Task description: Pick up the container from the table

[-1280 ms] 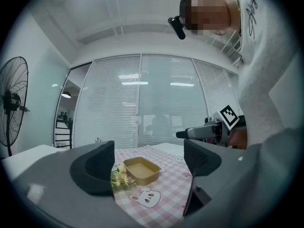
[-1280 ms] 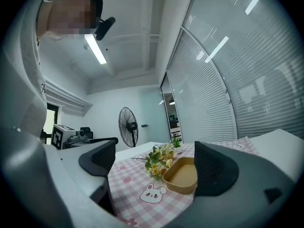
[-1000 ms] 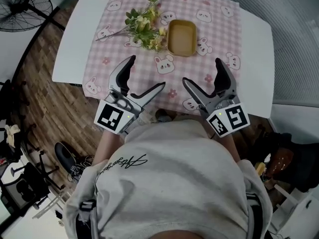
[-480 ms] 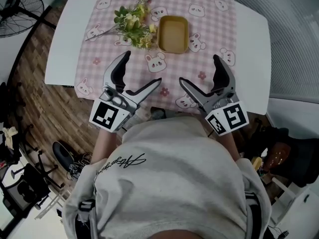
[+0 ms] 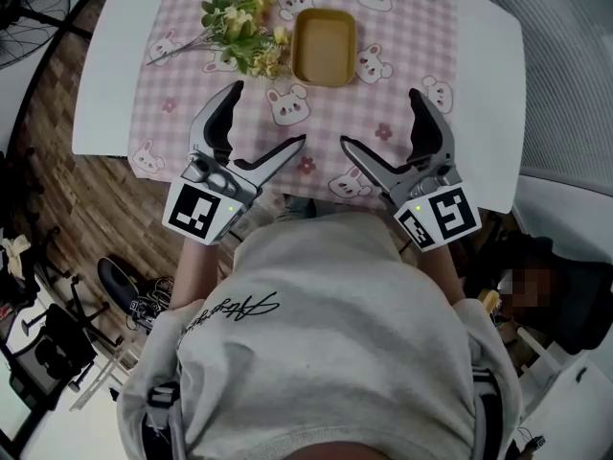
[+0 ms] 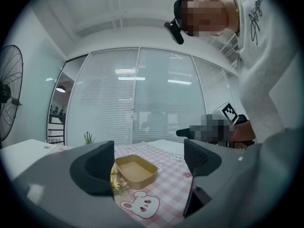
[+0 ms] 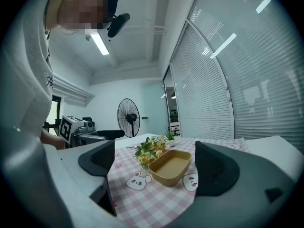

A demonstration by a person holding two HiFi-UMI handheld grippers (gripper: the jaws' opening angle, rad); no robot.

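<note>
A tan rectangular container (image 5: 324, 46) lies empty on the pink checked cloth (image 5: 393, 27) of the white table (image 5: 490, 94). It also shows ahead between the jaws in the left gripper view as the container (image 6: 137, 171) and in the right gripper view as the container (image 7: 171, 167). My left gripper (image 5: 265, 120) is held open over the cloth's near part, nothing between its jaws. My right gripper (image 5: 380, 119) is open too, empty, to the right of it. Both grippers stand short of the container.
A bunch of yellow flowers with green leaves (image 5: 239, 32) lies just left of the container, touching or nearly touching it. A standing fan (image 5: 29, 3) is on the wooden floor to the left. Shoes (image 5: 129, 300) lie on the floor near my feet.
The table and container have slid up and left in the head view as I lean in. Both grippers have moved slightly forward over the cloth, still open.
</note>
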